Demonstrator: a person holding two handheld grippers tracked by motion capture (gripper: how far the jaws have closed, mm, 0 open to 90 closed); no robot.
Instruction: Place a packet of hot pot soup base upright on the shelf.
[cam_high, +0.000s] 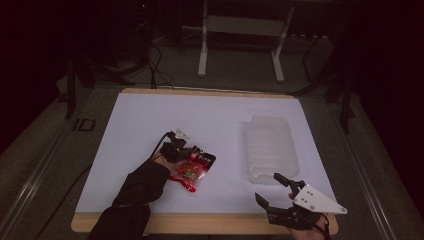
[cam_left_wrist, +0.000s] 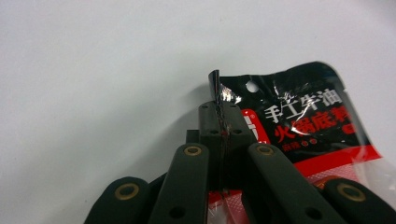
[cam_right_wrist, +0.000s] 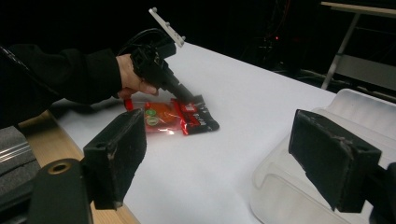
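Right gripper (cam_high: 274, 189) waits open at table's (cam_high: 150, 115) near edge by the tray (cam_high: 270, 145); left gripper (cam_left_wrist: 219, 121) pinches packet's (cam_left_wrist: 303, 126) corner — lift slowly, keep clamp firm, avoid tearing.

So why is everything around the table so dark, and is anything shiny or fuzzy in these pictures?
High view: light falls on the white table, the room behind stays nearly black. Left gripper view: glare streaks across the red and black packet, pinched in the left tongs, which look soft up close. Right gripper view: the open right tongs are blurred, the clear tray hazy.
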